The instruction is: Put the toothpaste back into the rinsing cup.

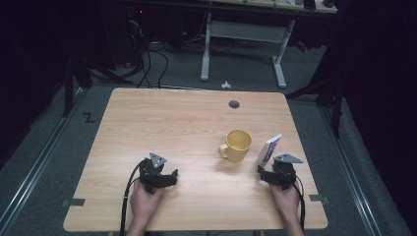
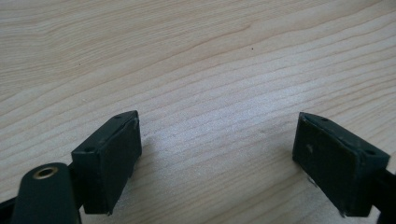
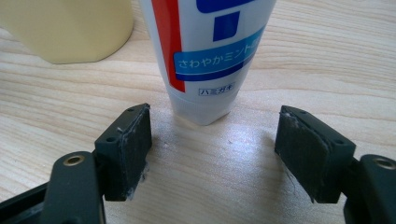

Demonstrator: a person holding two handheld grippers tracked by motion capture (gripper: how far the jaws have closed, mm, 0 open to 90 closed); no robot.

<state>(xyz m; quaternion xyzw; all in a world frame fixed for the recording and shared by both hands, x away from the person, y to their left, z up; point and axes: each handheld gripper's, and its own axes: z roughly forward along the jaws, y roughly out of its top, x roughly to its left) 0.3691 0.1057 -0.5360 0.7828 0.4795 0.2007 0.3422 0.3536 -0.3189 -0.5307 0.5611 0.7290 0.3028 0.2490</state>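
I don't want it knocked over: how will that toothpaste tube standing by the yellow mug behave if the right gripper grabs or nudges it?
The toothpaste tube stands on its narrow cap end, so a sideways nudge would probably tip it, perhaps against the mug. Its glossy plastic skin looks slippery and likely soft, so it may dent or slide under the pads. The right gripper is open, not touching it.

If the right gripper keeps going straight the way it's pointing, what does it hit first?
Most likely the toothpaste tube, standing cap-down just ahead of the open right gripper and roughly centred between its jaws. The yellow mug sits off to the side, probably missed.
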